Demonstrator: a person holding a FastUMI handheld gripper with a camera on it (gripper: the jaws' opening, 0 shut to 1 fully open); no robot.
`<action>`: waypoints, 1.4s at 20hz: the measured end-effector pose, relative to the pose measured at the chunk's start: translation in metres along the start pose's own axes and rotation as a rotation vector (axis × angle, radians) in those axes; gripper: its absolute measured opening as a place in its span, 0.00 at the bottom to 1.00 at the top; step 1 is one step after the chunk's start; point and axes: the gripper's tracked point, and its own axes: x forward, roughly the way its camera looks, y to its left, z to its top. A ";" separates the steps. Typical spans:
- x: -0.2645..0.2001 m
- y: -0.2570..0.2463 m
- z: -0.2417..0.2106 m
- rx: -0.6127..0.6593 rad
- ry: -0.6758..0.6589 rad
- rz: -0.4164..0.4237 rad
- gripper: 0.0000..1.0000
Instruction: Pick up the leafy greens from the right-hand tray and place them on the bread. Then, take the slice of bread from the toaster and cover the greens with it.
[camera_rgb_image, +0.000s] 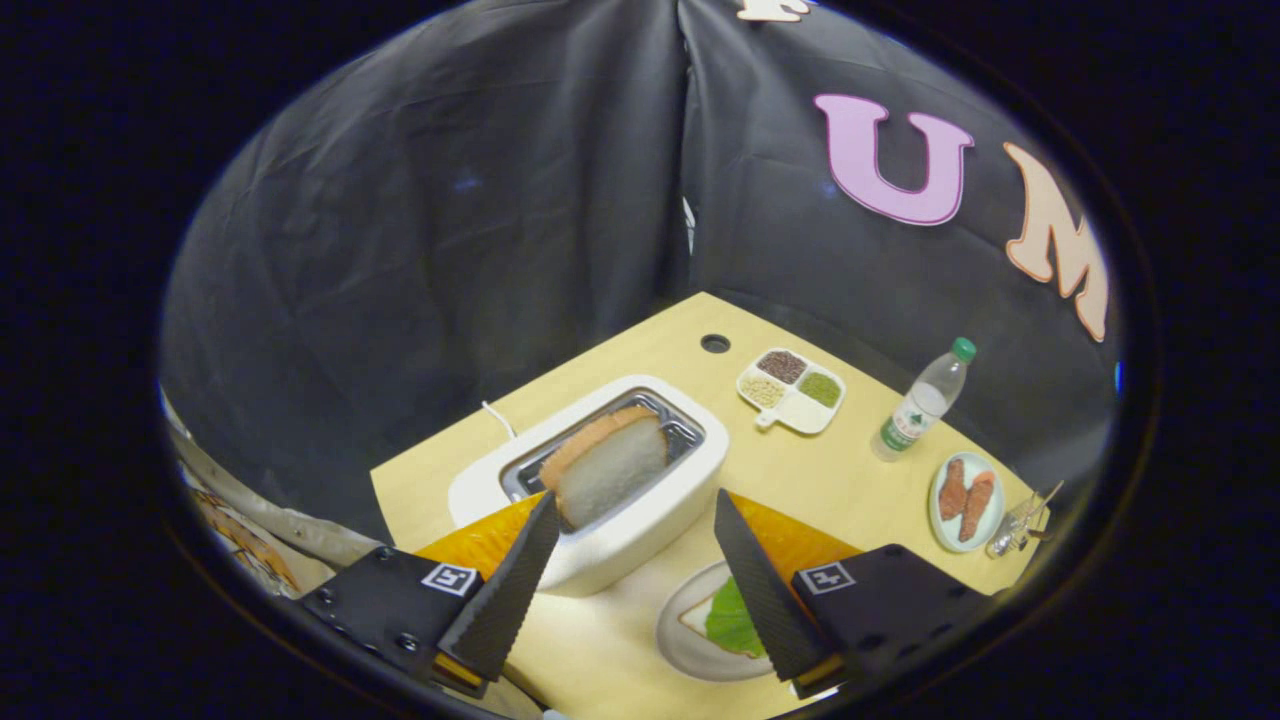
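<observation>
A white toaster stands on the wooden table, with a slice of bread sticking up out of its slot. My gripper is open, its fingers spread wide just in front of the toaster. The bread's lower corner sits close to the left fingertip, and neither finger presses on it. Partly behind the right finger lies a grey plate with a slice of bread and leafy greens on top of it.
Beyond the toaster a white divided dish holds grains. A water bottle stands to its right, and a plate with two reddish pieces lies near the table's right edge beside a clear glass object. A hole marks the far corner.
</observation>
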 end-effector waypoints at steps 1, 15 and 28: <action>0.003 0.005 0.004 0.003 -0.004 0.010 1.00; 0.052 0.022 0.010 0.124 0.052 -0.001 0.92; 0.068 0.015 -0.010 0.188 0.141 -0.061 0.36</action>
